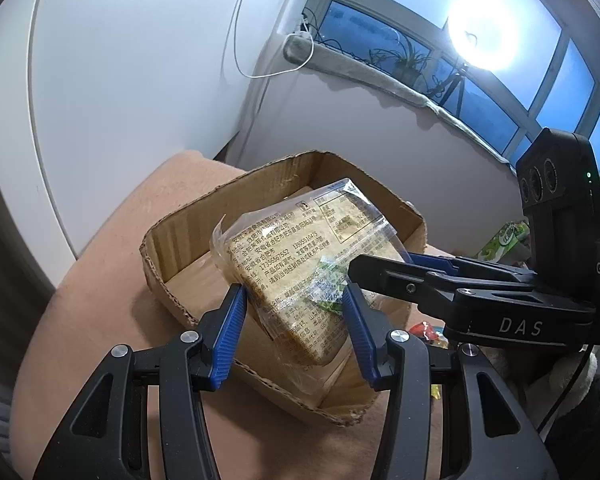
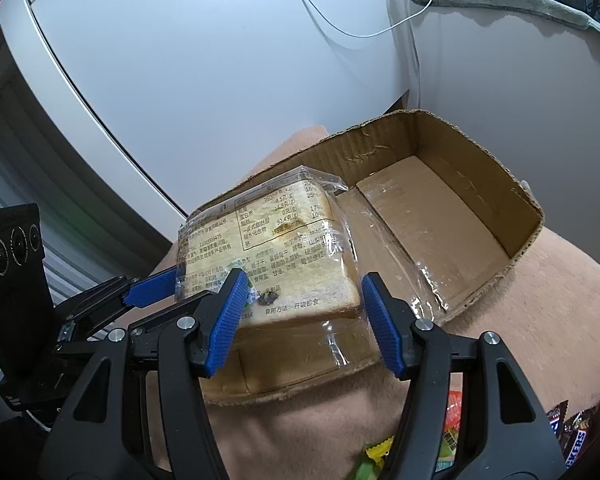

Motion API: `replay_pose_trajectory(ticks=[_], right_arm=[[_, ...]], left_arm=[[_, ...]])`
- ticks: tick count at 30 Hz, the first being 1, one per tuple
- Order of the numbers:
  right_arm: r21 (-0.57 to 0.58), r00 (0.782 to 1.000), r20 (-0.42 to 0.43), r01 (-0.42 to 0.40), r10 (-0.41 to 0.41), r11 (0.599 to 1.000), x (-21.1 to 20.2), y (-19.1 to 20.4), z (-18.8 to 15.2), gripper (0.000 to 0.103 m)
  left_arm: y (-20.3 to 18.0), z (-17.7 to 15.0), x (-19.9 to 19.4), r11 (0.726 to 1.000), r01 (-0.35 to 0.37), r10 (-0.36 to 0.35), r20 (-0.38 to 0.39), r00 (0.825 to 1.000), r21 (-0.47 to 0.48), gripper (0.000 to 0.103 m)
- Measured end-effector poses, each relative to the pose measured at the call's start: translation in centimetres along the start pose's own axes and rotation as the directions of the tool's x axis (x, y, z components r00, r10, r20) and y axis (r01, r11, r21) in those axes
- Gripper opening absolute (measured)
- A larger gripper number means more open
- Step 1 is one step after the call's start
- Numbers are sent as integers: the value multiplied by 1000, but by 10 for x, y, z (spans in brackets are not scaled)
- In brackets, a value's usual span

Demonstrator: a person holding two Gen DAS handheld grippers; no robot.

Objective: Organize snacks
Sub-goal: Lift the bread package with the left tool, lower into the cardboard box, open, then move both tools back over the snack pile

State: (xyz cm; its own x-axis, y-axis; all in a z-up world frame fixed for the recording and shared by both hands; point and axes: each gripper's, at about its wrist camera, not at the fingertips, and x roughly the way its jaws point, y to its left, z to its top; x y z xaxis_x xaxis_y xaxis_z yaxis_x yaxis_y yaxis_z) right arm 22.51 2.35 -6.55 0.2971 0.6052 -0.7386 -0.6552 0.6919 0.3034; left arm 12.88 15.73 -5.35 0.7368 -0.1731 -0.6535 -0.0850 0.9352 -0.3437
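My left feed has a ring light [image 1: 483, 28] blown out to pure white against the blue window [image 1: 384, 28]; it flares over the frames around it. The rest reads dim and cool, the wall [image 1: 140, 60] grey-blue. Glare streaks the bread wrapper [image 2: 340, 248] in my right feed, where the print stays sharp. Both views bow hard at the edges, with dark corners. My near fingers [image 2: 224, 312] look crisp.
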Motion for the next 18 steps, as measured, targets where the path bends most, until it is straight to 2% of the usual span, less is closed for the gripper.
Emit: replay_pose_trajectory(ticks=[4, 8, 18], right_arm=[[-2, 999, -2, 32, -32, 999, 4, 0, 3, 63], [-17, 998, 11, 55, -54, 998, -1, 1, 3, 63], [-1, 995, 59, 79, -78, 997, -35, -2, -6, 63]], left_arm=[[1, -1, 3, 1000, -23, 23, -11, 1000, -4, 48], [-5, 0, -3, 999, -31, 31, 9, 999, 23, 48], [-13, -4, -19, 998, -40, 38, 41, 998, 45, 48]])
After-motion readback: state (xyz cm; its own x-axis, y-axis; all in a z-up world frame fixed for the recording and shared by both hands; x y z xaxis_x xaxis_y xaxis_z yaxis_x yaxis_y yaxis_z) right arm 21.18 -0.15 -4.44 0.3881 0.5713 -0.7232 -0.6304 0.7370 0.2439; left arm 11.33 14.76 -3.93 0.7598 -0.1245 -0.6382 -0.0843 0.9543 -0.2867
